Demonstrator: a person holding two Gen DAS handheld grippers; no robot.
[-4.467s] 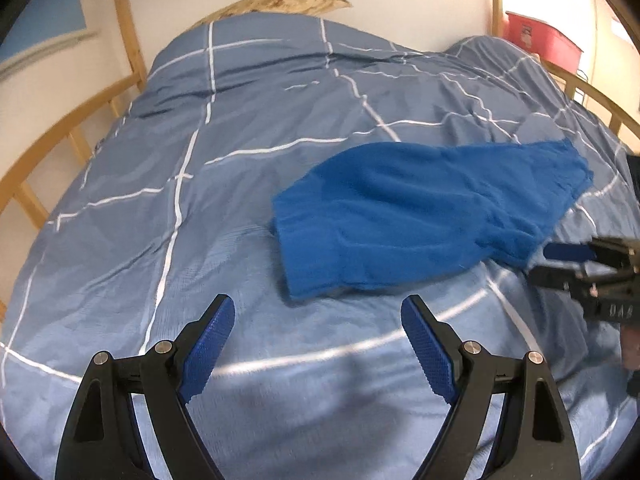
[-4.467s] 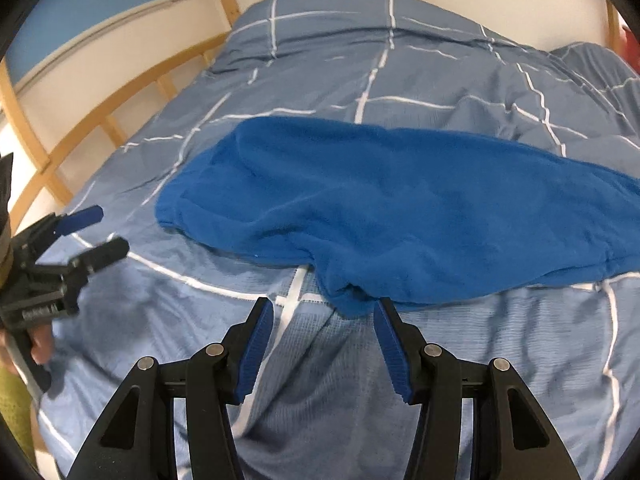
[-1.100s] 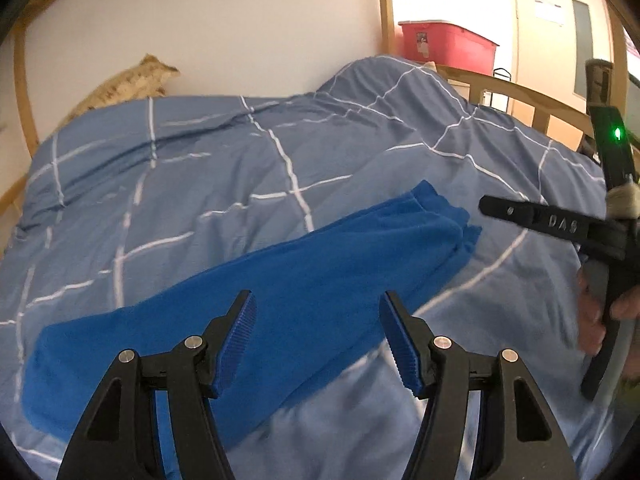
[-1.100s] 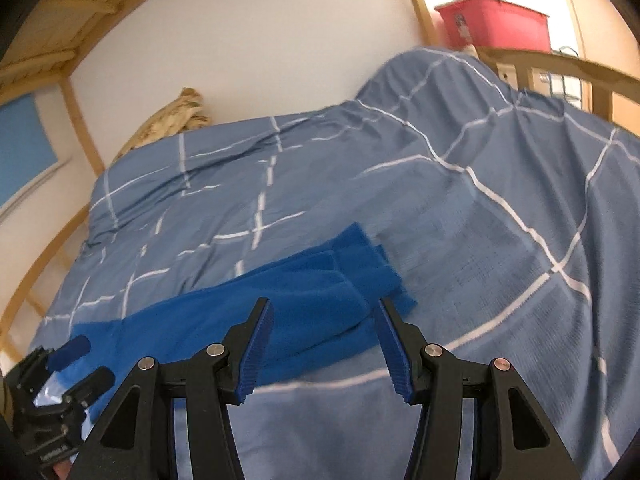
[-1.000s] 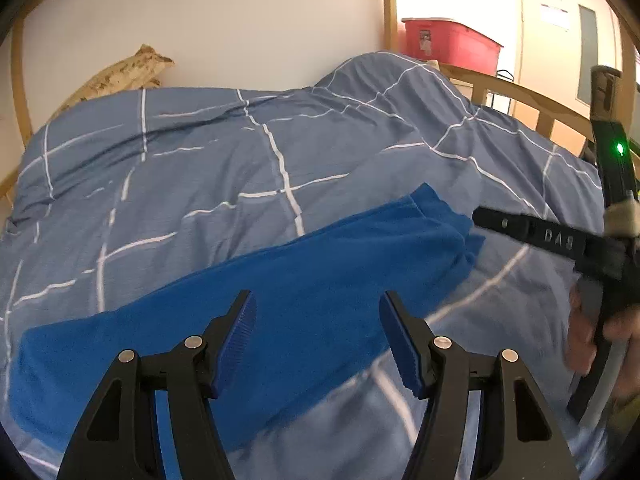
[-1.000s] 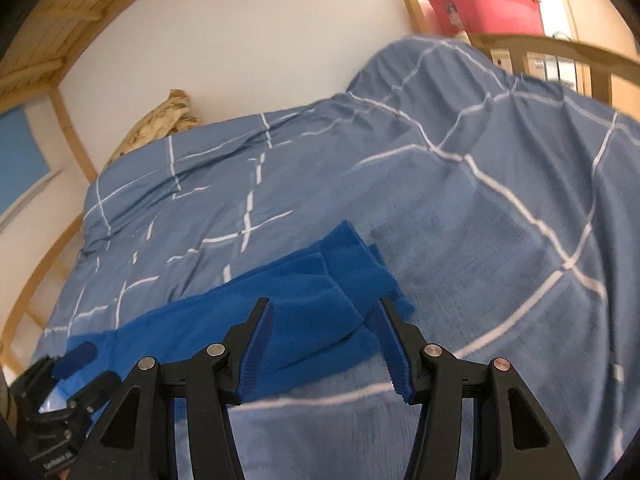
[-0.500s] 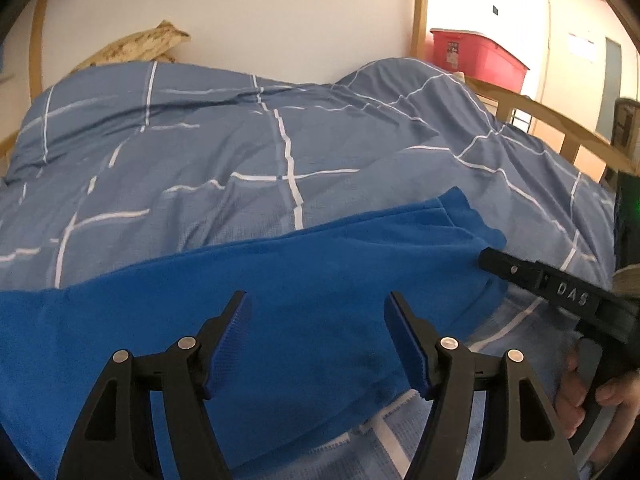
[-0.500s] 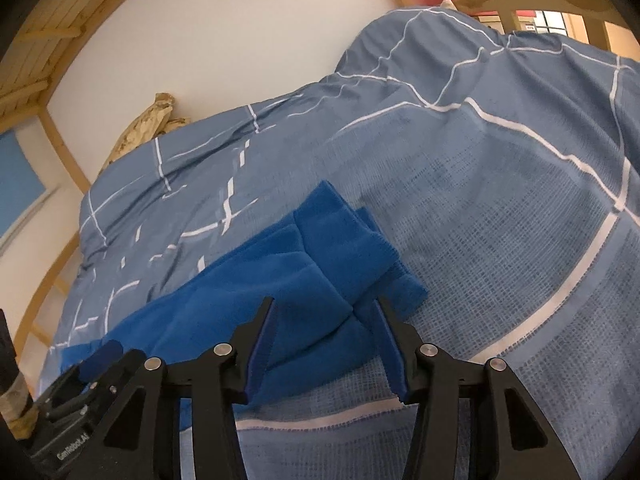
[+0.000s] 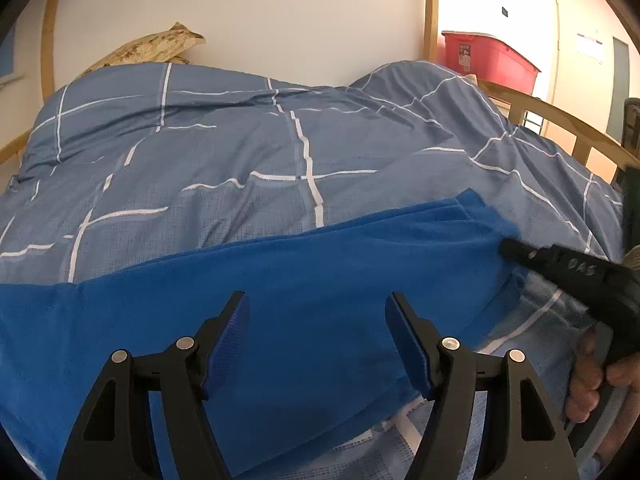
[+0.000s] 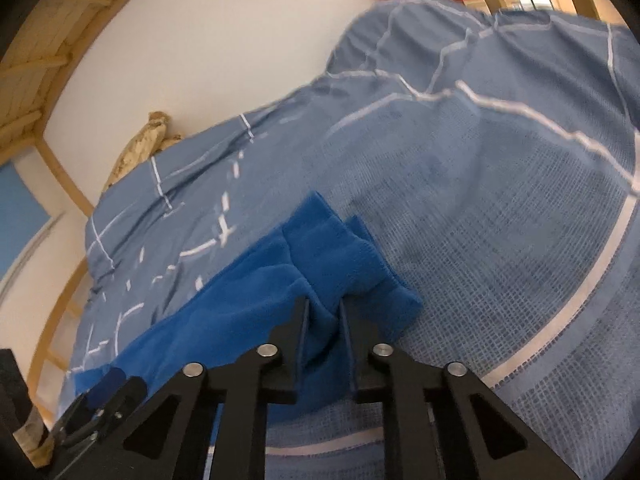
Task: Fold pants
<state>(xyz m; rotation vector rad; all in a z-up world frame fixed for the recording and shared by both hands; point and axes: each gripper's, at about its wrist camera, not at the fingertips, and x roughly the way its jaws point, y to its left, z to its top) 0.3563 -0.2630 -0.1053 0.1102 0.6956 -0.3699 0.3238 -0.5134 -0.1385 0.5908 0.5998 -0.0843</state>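
The blue fleece pants (image 9: 312, 280) lie stretched across the blue checked duvet (image 9: 240, 152), doubled lengthwise. My left gripper (image 9: 318, 320) is open and empty, low over the middle of the pants. My right gripper (image 10: 323, 312) is shut on the pants (image 10: 280, 280) near their right end, with a fold of fabric pinched between the pads. It also shows in the left wrist view (image 9: 508, 248) at the pants' right end. The left gripper (image 10: 108, 388) appears at the lower left of the right wrist view.
A wooden bed rail (image 9: 560, 120) runs along the right side. A red storage bin (image 9: 488, 60) stands behind it. A tan pillow (image 9: 156, 48) lies at the head against the white wall. The duvet bunches up at the far right (image 9: 432, 92).
Both grippers have come down closer to the pants. The right gripper's jaws, open half a second ago, have shut on the fabric at the right end.
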